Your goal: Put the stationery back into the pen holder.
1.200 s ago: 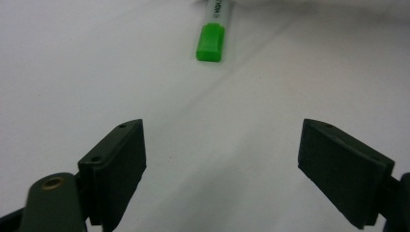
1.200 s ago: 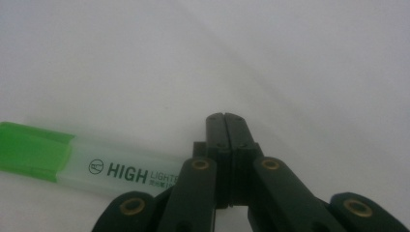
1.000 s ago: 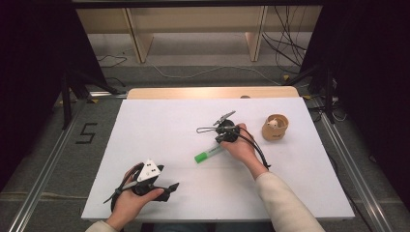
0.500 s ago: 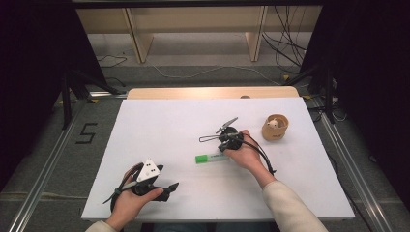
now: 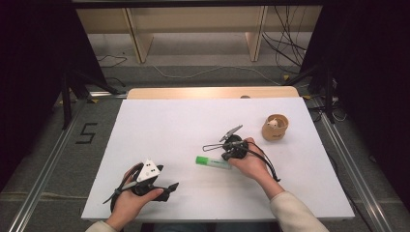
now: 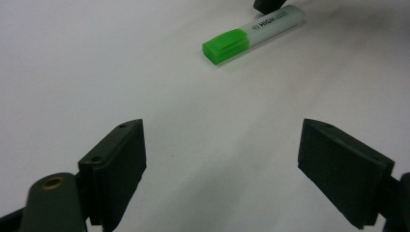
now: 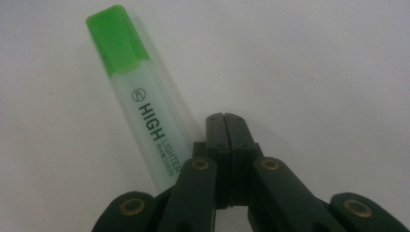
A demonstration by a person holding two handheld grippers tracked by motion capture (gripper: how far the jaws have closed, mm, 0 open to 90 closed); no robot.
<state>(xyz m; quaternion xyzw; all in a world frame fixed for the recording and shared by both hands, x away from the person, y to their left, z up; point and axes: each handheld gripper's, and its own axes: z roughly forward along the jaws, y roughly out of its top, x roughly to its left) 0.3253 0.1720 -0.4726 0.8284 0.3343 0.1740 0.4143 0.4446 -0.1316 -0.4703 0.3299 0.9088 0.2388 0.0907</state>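
Now | highlighter [image 5: 213, 162] flat, green cap toward table's left | right tongs [image 7: 225, 122] pressed together (empty) beside it

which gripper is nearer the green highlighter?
Right. The right gripper, jaws shut, sits right beside the highlighter at its clear end. The left gripper, jaws open, is well short of it, near the table's front edge.

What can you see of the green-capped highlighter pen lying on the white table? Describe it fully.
The green-capped highlighter pen has a flat, pale translucent plastic barrel printed HIGH LIGHTER in black and a bright green cap, which is on. It lies flat on the white table, cap pointing toward the person's left. The right gripper, jaws closed together, sits beside the barrel's rear end, not gripping it.
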